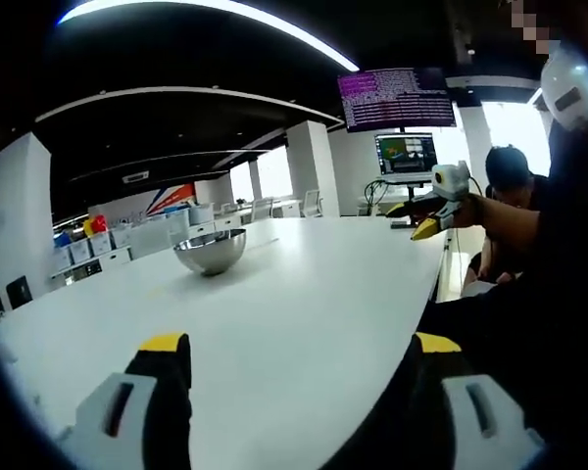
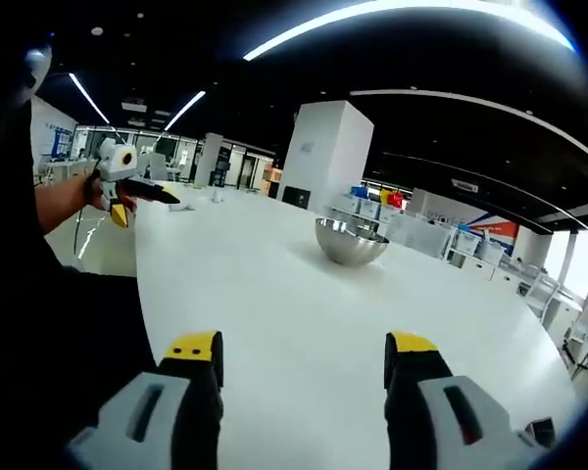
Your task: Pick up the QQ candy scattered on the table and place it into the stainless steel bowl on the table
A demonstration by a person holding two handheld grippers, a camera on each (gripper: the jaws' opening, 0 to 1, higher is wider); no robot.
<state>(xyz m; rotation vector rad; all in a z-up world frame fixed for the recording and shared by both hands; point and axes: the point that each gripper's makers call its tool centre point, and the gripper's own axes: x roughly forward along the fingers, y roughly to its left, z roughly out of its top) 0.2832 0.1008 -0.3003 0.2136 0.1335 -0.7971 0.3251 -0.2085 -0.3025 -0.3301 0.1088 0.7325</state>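
Two grippers held above the white table (image 1: 304, 294), both with jaws spread wide and nothing between them: left gripper (image 1: 299, 357), right gripper (image 2: 304, 360). Steel bowl (image 1: 210, 251) standing upright on the table, well ahead of both. Candy not possible to make out
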